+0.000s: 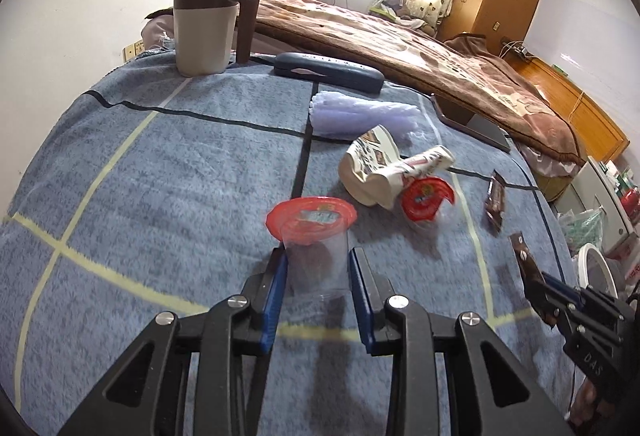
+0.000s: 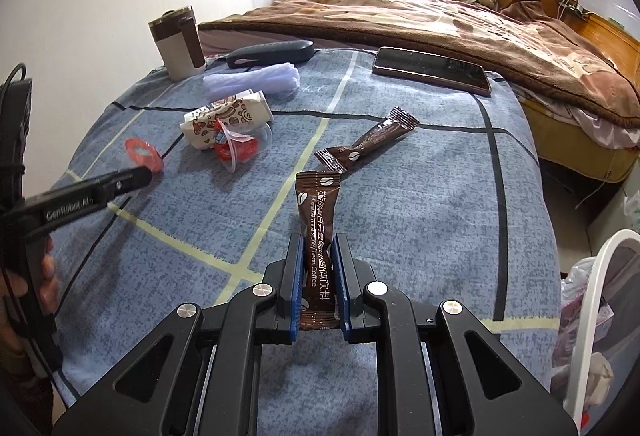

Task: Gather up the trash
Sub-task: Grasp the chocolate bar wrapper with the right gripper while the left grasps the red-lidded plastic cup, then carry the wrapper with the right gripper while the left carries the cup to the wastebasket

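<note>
Left gripper (image 1: 316, 268) pinched clear plastic red-lidded cup (image 1: 314, 236); right gripper (image 2: 318, 268) pinched brown coffee sachet (image 2: 318, 220). Best carried level, grips firm, toward white-rimmed bin (image 2: 600, 276) at near right.

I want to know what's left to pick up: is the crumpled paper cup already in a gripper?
No: the crumpled paper cup lies on the blue cloth, while the left gripper holds a clear plastic cup.

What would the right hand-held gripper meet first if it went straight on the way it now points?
Probably the second coffee sachet lying on the blue checked cloth, just beyond the coffee sachet that the right hand-held gripper holds. Depth is unclear; it might strike the cloth first.
</note>
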### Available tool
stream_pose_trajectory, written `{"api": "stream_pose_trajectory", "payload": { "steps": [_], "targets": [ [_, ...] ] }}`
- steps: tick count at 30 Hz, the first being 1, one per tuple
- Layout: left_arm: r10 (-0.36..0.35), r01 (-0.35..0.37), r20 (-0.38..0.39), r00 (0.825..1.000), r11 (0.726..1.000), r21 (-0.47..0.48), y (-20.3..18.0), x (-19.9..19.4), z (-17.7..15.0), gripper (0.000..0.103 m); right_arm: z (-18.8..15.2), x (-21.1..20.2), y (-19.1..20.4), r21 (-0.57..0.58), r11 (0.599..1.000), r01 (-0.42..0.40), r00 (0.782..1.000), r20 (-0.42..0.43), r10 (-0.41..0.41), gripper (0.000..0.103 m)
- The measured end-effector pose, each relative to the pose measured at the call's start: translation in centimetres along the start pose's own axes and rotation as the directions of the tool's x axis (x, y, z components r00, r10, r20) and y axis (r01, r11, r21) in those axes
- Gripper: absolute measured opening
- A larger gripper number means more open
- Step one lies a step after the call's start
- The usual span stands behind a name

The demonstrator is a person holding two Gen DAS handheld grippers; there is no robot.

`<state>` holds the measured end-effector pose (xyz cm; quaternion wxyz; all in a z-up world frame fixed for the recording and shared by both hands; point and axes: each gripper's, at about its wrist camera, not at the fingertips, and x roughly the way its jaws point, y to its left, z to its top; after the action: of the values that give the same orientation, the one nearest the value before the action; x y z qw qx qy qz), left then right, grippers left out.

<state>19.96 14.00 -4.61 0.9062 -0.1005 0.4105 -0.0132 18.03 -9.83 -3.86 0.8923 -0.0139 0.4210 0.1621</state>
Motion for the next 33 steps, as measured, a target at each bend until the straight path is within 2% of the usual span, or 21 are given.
{"api": "stream_pose_trajectory", "payload": {
  "steps": [6,7,12,15,18,25,33],
  "targets": [
    [-0.031,0.032,-0.016,0.999,0.999,0.021,-0.8,0.0,-0.5,0.034,-0.2,-0.5,-0.2,0.013,1.0,-0.002,1.0,0.008,0.002,0.017],
    [-0.019,0.019,-0.025,1.0,1.0,0.014,-0.8,0.3,-0.4,0.039,-0.3,-0.5,-0.2,0.014,1.0,-0.001,1.0,0.008,0.0,0.017],
    [-0.02,0.019,-0.021,1.0,1.0,-0.018,-0.3,0.8,0.3,0.047,-0.4,-0.6,-0.4,0.016,1.0,-0.001,1.0,0.01,0.001,0.017],
    [-0.016,0.016,-0.027,0.999,1.0,-0.016,-0.3,1.2,0.4,0.047,-0.4,-0.6,-0.5,0.021,1.0,-0.001,1.0,0.01,0.001,0.017],
    [-0.014,0.014,-0.029,0.999,1.0,-0.002,-0.5,1.1,0.1,0.042,-0.4,-0.6,-0.5,0.022,1.0,-0.002,1.0,0.01,0.002,0.017],
    [-0.023,0.024,-0.018,1.0,0.999,0.027,-1.6,0.1,-0.1,0.042,-0.5,-1.0,-0.7,0.03,1.0,-0.004,1.0,0.023,0.003,0.017],
    [-0.057,0.055,0.017,0.998,0.993,0.107,-5.2,-2.2,-0.2,0.042,-1.0,-2.9,-2.0,0.062,0.998,0.011,0.998,0.058,-0.014,0.017]
  ]
}}
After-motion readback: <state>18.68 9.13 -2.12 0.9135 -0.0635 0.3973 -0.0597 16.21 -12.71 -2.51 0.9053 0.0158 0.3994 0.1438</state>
